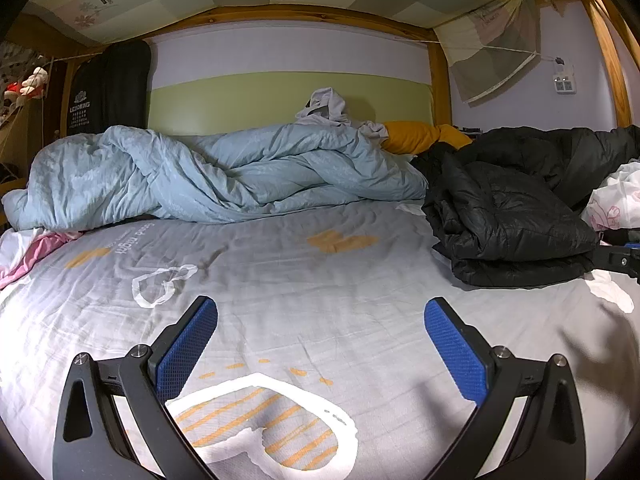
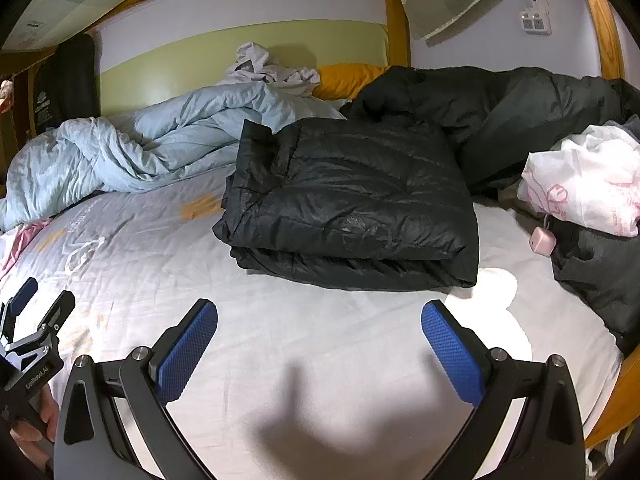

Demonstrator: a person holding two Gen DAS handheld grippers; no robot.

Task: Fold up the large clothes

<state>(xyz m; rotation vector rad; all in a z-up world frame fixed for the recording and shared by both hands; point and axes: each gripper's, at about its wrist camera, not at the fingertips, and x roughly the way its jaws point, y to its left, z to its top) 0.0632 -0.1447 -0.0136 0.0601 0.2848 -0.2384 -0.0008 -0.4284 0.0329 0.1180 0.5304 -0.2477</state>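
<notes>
Pale blue duvet (image 1: 208,176) was bunched up along the left and back of the bed, with the grey printed sheet (image 1: 304,292) bare in the middle, and the black puffer jacket (image 2: 352,200) sat folded in a neat stack over toward the right, just ahead of a white and pink bag (image 2: 588,184). Both the left gripper (image 1: 320,344) and the right gripper (image 2: 320,344) hovered over the sheet with jaws spread wide and nothing in them, well short of the jacket.
</notes>
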